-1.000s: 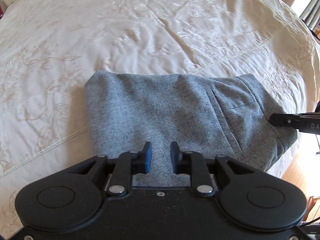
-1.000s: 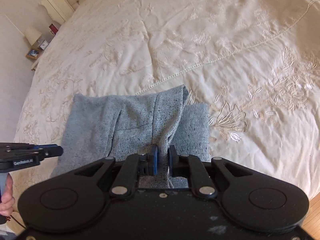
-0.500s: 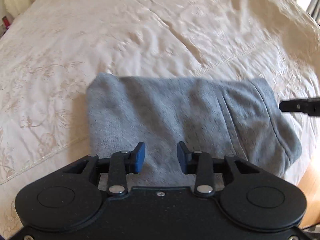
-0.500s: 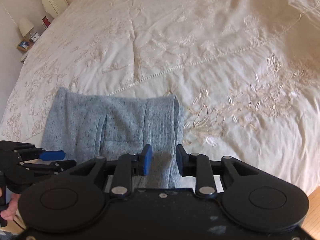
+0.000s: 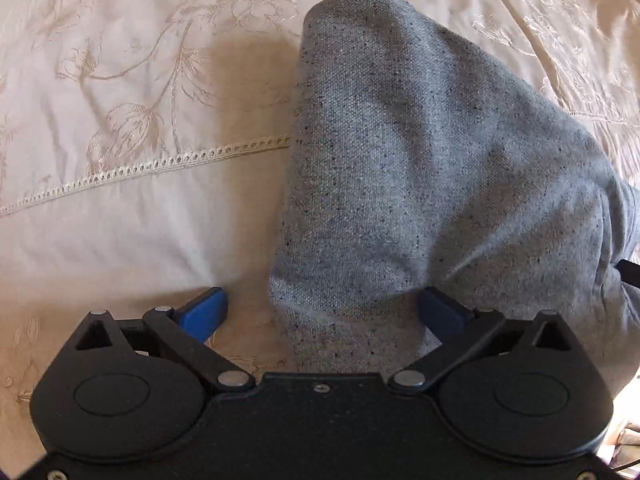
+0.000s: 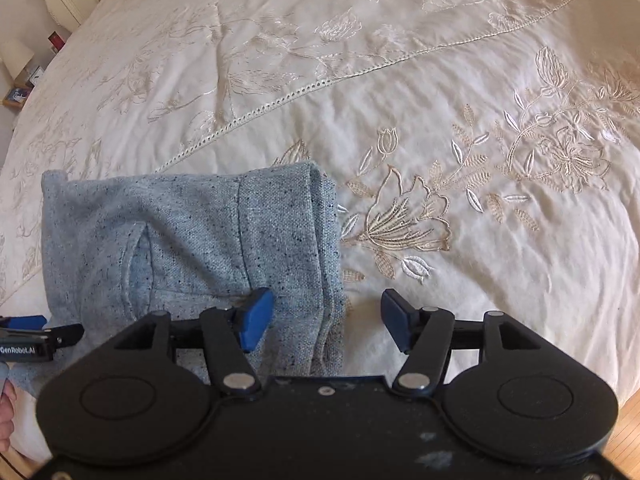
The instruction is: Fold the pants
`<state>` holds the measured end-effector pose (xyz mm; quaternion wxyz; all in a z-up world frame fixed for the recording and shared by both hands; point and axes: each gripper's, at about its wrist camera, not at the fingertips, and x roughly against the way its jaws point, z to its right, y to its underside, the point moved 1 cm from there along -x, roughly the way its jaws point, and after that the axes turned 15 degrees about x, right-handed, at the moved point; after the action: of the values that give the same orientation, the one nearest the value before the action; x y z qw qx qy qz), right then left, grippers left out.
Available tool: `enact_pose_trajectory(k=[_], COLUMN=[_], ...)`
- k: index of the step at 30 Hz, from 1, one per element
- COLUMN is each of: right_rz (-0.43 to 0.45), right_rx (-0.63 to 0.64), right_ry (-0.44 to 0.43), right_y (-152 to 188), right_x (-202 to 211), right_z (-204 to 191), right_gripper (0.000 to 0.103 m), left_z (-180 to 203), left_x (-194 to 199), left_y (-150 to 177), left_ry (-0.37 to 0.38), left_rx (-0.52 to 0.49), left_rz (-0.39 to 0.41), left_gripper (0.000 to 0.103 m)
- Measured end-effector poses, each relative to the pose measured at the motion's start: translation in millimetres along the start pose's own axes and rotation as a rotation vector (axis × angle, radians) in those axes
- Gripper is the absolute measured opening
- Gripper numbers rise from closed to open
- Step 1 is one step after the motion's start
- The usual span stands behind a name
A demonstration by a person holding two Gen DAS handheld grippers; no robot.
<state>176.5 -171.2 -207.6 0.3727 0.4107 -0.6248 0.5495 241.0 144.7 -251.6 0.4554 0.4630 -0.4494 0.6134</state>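
Note:
The grey speckled pants [image 5: 420,152] lie folded into a compact bundle on the cream embroidered bedspread [image 5: 120,208]. My left gripper [image 5: 322,316] is wide open, low over the bundle's near left corner, with the fabric edge between its blue pads. My right gripper [image 6: 326,320] is wide open over the bundle's right edge [image 6: 316,240], holding nothing. The pants also show in the right wrist view [image 6: 180,240], with a pocket opening facing up. The left gripper's tip shows at the left edge of the right wrist view [image 6: 32,330].
The bedspread [image 6: 440,140] stretches far beyond the pants with floral embroidery and a lace seam. A headboard and a nightstand [image 6: 18,94] with small items stand at the far left. Wooden floor [image 6: 628,440] shows past the bed's near right edge.
Both grippers opened wide and let go of the pants. The left gripper moved down and left, close to the bundle's corner. The right gripper dropped closer to the bundle's right edge.

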Motion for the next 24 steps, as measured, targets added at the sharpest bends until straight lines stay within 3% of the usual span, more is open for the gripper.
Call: enact_pose_trajectory(k=[7,19,22,24], right_rz=[-0.035,-0.082,-0.106,-0.119], right_rx=[-0.026,-0.018,-0.072,-0.096], right_ry=[-0.090,-0.169,-0.188,-0.202], right_y=[-6,-24,-27,-29], right_x=[-6,-14,-15,-16], right_z=[19,34,39,42], right_gripper=[0.068,0.069,0.069,0.070], left_z=[12,53,54,55], left_x=[-6,-1,2,8], left_y=[2,-2,-4,-4], left_ry=[-0.053,-0.092,-0.098,-0.103], left_rx=[-0.060,-0.110,-0.085,-0.082], left_rz=[0.019,0.050,0.033,0.060], left_gripper=[0.103,0.097,0.092,0.080])
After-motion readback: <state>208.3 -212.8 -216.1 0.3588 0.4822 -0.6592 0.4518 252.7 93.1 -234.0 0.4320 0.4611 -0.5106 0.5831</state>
